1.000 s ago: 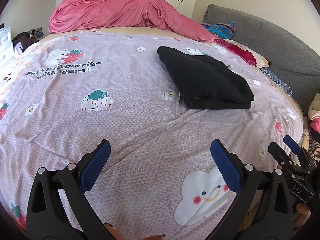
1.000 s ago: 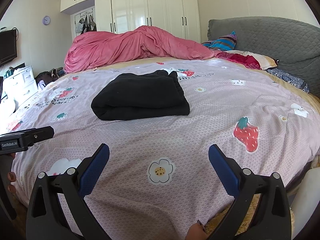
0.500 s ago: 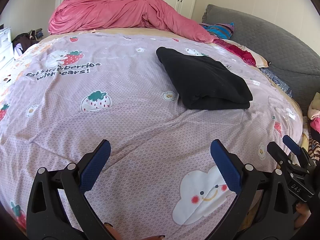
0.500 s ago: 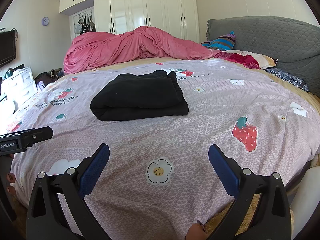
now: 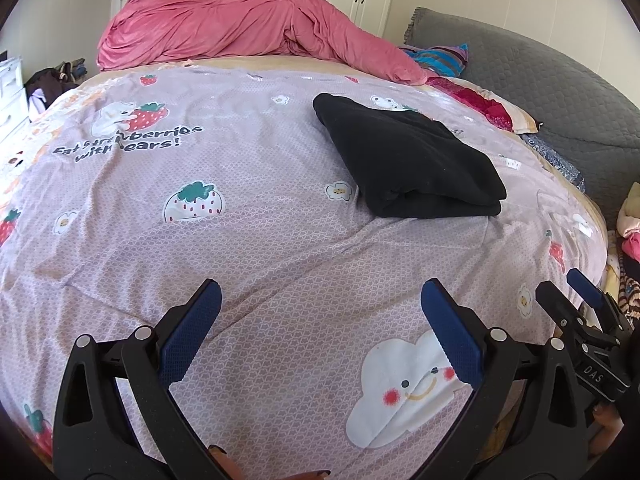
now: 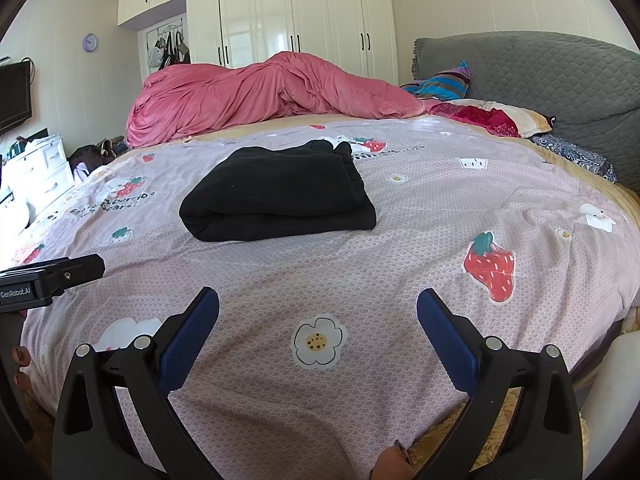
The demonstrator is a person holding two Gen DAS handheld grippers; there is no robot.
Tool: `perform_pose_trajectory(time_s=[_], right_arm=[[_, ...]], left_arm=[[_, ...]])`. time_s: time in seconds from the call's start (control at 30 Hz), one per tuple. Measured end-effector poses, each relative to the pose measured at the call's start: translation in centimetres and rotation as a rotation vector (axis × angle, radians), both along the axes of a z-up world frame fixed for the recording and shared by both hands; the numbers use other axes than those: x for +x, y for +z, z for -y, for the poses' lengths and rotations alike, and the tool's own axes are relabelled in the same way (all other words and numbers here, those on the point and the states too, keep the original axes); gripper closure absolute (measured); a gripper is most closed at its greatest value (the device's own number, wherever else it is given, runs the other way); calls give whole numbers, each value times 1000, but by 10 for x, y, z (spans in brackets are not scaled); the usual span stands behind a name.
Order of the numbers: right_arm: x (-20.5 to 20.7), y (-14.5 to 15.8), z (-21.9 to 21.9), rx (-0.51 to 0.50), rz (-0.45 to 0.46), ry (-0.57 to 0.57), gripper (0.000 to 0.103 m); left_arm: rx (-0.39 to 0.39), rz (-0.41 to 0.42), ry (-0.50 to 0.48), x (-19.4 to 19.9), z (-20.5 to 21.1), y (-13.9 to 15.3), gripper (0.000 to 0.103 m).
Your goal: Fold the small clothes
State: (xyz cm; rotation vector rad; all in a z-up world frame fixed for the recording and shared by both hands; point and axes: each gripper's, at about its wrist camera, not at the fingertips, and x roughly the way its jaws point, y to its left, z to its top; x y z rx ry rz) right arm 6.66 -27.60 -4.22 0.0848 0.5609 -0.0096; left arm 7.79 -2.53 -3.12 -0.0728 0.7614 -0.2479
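Observation:
A black garment [image 5: 408, 160] lies folded into a thick rectangle on the pink printed bedsheet [image 5: 240, 248]. It also shows in the right wrist view [image 6: 280, 192] at mid-bed. My left gripper [image 5: 320, 320] is open and empty, held over the near part of the bed, well short of the garment. My right gripper [image 6: 318, 320] is open and empty, also near the bed's front edge. The right gripper's side shows in the left wrist view [image 5: 580, 312], and the left gripper's body in the right wrist view [image 6: 48, 280].
A crumpled pink duvet [image 6: 272, 96] lies at the far side of the bed. Pillows [image 6: 480, 116] and a grey padded headboard [image 6: 552, 76] are at the right. White wardrobes [image 6: 296, 20] stand behind. A white drawer unit [image 6: 36, 168] is at the left.
Both grippers have drifted only slightly; the view of the folded garment shifts a little. Both stay open and empty.

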Motion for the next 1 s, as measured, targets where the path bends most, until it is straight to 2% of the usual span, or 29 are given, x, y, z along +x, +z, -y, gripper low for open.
perform_pose_trajectory(time_s=[0.77, 1.0], right_arm=[[-2, 0, -2, 4, -4, 0, 4], [-4, 3, -2, 13, -8, -16, 4]], left_arm=[[21, -7, 8, 1, 0, -2, 9], [60, -20, 26, 2, 0, -2, 9]])
